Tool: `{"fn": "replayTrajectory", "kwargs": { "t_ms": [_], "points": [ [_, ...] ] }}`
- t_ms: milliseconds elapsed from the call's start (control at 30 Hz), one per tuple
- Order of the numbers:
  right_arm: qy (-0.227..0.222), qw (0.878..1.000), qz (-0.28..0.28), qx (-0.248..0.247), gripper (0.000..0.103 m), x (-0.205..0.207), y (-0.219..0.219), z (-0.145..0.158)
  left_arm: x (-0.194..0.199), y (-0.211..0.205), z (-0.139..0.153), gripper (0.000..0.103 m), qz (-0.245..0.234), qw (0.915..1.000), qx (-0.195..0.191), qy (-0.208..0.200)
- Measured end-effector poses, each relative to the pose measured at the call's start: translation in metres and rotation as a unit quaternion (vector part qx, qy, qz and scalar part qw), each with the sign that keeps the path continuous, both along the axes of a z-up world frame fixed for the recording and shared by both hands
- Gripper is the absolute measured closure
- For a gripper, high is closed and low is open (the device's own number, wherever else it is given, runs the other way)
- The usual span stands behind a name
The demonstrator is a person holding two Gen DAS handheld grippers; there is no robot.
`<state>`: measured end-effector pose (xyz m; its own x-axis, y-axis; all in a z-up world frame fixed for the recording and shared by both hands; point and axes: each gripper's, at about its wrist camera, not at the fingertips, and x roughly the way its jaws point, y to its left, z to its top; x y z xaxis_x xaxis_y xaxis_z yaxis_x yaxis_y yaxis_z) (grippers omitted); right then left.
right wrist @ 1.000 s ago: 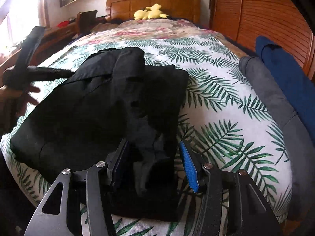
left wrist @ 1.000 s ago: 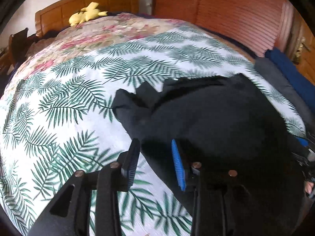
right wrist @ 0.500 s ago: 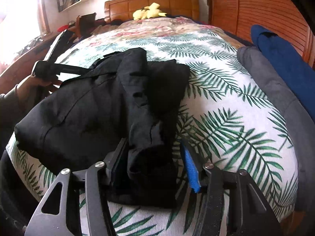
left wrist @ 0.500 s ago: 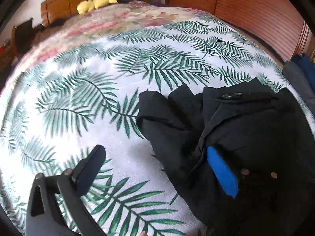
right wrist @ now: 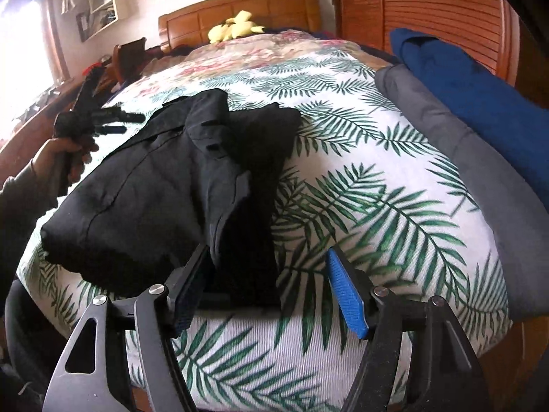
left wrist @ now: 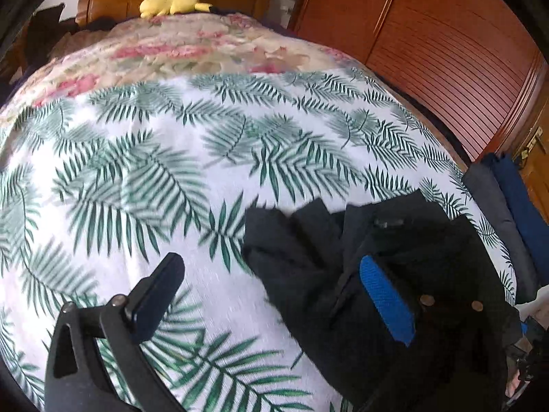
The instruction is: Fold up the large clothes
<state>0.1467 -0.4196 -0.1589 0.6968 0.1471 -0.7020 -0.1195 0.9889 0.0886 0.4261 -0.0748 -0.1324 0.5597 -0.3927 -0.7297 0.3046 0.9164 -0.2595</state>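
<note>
Bed (right wrist: 377, 178) with palm-leaf sheet | black garment (right wrist: 178, 189) lies bunched, near-left part | left gripper (left wrist: 274, 295) wide open, empty | right gripper (right wrist: 264, 288) open, empty, at near hem | step: seemingly between folds | next: grasp an edge, fold over

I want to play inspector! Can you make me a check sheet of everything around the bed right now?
Surface: bed with a leaf-print sheet, flowery cover further up.
Job's things: black garment, folded into a bundle near the foot of the bed.
Clutter: grey cloth and blue cloth along the bed's right edge; yellow plush by the headboard.
Grippers: left gripper jaws wide open, holding nothing; right gripper jaws open around the garment's near end.
Cables: nothing seen.
Surroundings: wooden headboard, slatted wardrobe, wall shelf.
</note>
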Motion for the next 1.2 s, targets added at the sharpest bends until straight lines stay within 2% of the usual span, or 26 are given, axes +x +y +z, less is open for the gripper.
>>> {"fn": "replayTrajectory", "kwargs": {
  "t_ms": [100,233,367,500,633,700,733,767,800,833,867,900,1000,1200],
  "points": [
    [0.003,1.000,-0.006,0.012,0.033,-0.005,-0.002,-0.002,0.008,-0.005,0.001,0.009,-0.006,0.9997,0.022,-0.012],
    [0.008,1.000,-0.007,0.015,0.033,-0.010,0.002,-0.005,0.019,-0.007,-0.009,0.026,-0.015,0.9997,0.019,0.005],
    [0.019,1.000,-0.009,0.017,0.033,-0.010,0.002,-0.009,0.024,-0.014,-0.024,0.034,-0.018,0.9990,0.037,0.018],
    [0.025,0.999,-0.009,0.035,0.033,-0.006,0.000,-0.012,0.026,-0.021,-0.035,0.037,-0.019,0.9987,0.038,0.028],
    [0.029,0.998,-0.001,0.056,0.033,0.005,0.005,-0.015,0.028,-0.026,-0.037,0.050,-0.024,0.9986,0.025,0.040],
    [0.029,0.998,0.004,0.058,0.033,0.009,0.010,-0.016,0.026,-0.029,-0.035,0.054,-0.025,0.9985,0.031,0.036],
    [0.029,0.998,0.006,0.058,0.033,0.011,0.012,-0.016,0.025,-0.030,-0.034,0.060,-0.027,0.9985,0.031,0.035],
    [0.029,0.998,0.010,0.062,0.037,0.013,0.014,-0.016,0.024,-0.031,-0.033,0.064,-0.029,0.9985,0.031,0.034],
    [0.030,0.997,0.017,0.071,0.047,0.015,0.016,-0.017,0.023,-0.032,-0.032,0.068,-0.030,0.9985,0.035,0.032],
    [0.033,0.996,0.024,0.079,0.050,0.017,0.017,-0.017,0.021,-0.034,-0.031,0.076,-0.031,0.9984,0.039,0.027],
    [0.035,0.995,0.028,0.085,0.059,0.019,0.019,-0.017,0.020,-0.035,-0.029,0.084,-0.031,0.9983,0.044,0.023],
    [0.033,0.995,0.035,0.085,0.068,0.020,0.021,-0.016,0.018,-0.036,-0.026,0.086,-0.029,0.9981,0.051,0.017],
    [0.020,0.995,0.045,0.085,0.086,0.018,0.022,-0.010,0.011,-0.038,-0.015,0.092,-0.023,0.9977,0.063,-0.001],
    [-0.023,0.996,0.052,0.067,0.094,0.013,0.022,0.011,-0.009,-0.038,0.024,0.096,-0.001,0.9963,0.069,-0.052]
  ]
}}
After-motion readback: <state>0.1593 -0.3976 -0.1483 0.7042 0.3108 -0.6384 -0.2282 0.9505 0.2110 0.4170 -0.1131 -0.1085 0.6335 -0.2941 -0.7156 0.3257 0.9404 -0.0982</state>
